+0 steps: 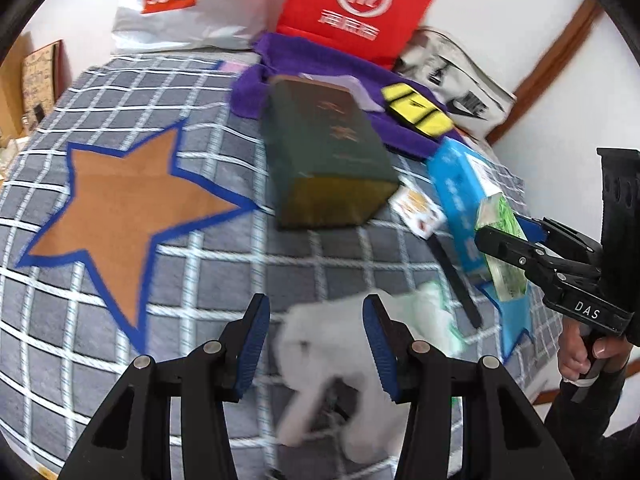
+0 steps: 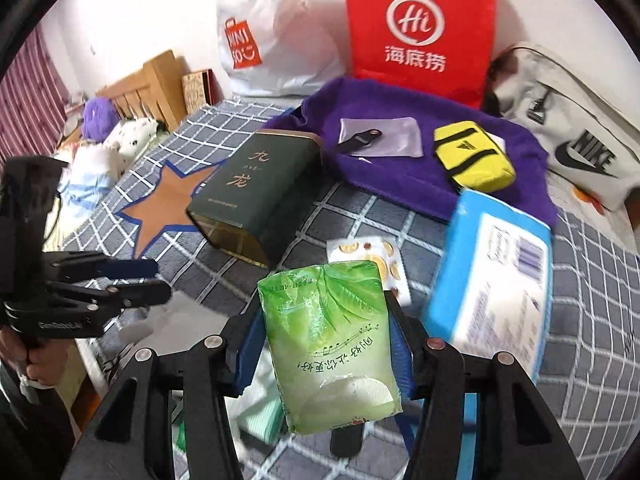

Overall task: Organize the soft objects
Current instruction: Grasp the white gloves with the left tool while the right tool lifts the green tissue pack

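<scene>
I'm working over a bed with a grey checked bedspread (image 2: 352, 216), a brown star sewn into it toward the headboard end. Along the wall edge stand the carriers: a white Miniso bag (image 2: 276, 28), a red Haidilao bag (image 2: 420, 24) and a grey Nike bag (image 2: 580, 148) lying flat. My guess is they are propped there as bins for sorting. A purple towel (image 2: 400, 168) is spread in front of them, carrying a yellow pouch (image 2: 474, 156) and a clear sleeve with a dark strap. A dark green tea tin (image 2: 256, 196) lies on its side mid-bed. A blue tissue box (image 2: 496, 280) tilts near the bed's near edge.

My right gripper (image 2: 328, 340) is clamped on a green tissue pack (image 2: 332, 344), pads pressed into its long sides so the soft pack hangs upright and clear of the spread; the left view shows it lifted. I judge it is ready to carry to a bag.

My left gripper (image 1: 316, 344) stands partly open over something white and fluffy (image 1: 320, 364) at the bed's near edge. The blur stops me telling whether the pads touch it, or what it is. A pale green bundle beside it is equally unclear. A small orange-printed packet (image 2: 380, 256) is half hidden behind the pack.
</scene>
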Tool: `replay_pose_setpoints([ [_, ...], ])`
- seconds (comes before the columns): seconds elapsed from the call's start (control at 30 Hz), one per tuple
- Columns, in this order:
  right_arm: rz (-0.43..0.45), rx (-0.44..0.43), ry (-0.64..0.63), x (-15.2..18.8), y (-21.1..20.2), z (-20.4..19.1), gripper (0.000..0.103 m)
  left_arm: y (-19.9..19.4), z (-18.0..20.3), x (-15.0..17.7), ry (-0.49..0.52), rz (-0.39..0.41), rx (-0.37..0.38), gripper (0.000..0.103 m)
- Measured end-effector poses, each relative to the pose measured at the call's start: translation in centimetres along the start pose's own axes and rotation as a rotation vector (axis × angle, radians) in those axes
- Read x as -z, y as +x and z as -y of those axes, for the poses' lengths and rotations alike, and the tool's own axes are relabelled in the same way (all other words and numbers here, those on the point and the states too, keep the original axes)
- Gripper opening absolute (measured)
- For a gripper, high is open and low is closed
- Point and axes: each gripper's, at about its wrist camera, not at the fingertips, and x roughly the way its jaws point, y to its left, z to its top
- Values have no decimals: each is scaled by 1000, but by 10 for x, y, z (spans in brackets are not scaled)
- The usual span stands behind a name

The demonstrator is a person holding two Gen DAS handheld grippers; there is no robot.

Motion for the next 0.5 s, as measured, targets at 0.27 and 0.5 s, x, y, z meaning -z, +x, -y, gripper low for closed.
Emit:
replay_pose_setpoints([
  [0.27, 10, 17, 40, 40, -35, 8, 54, 2, 29, 17, 65, -25, 10, 46],
  [0.5, -66, 104, 104, 85, -32, 36, 54, -2, 65, 27, 165, -9, 28, 46],
])
